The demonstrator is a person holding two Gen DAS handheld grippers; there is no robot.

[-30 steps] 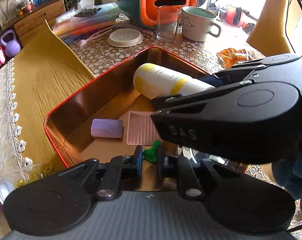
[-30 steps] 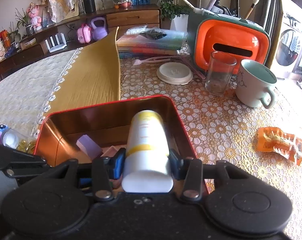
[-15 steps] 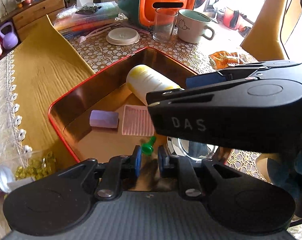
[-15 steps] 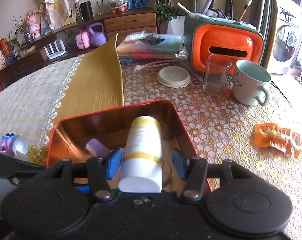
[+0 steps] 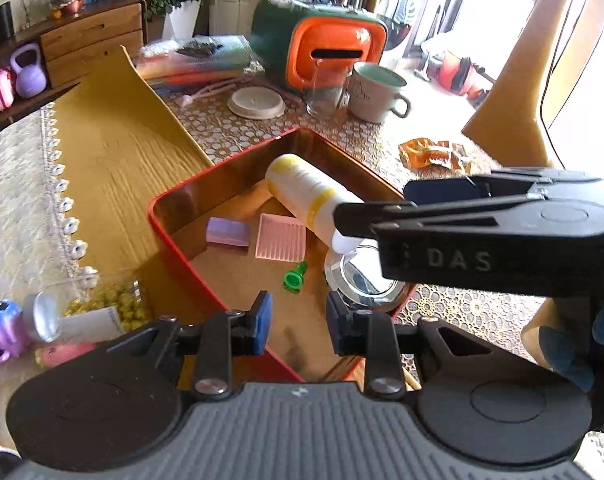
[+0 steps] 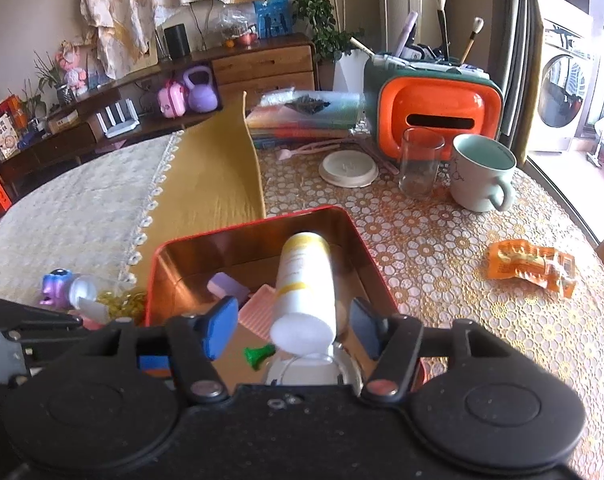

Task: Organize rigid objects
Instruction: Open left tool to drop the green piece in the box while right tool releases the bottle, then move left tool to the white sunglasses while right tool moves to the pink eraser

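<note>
Two open grippers, left gripper (image 5: 296, 318), right gripper (image 6: 294, 326), glossy cylindrical bottle (image 6: 304, 284), metal tin (image 6: 246, 240)

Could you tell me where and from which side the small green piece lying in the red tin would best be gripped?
Probably from straight above. The green piece lies on its side on the floor of the red tin, which has raised walls, so a sideways approach looks blocked. I would close the fingers across its narrow stem rather than the flared round end, keeping clear of the white and yellow bottle nearby.

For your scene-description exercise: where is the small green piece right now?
The small green piece lies on the floor of the red tin, between the pink ridged tray and the round silver lid.
</note>
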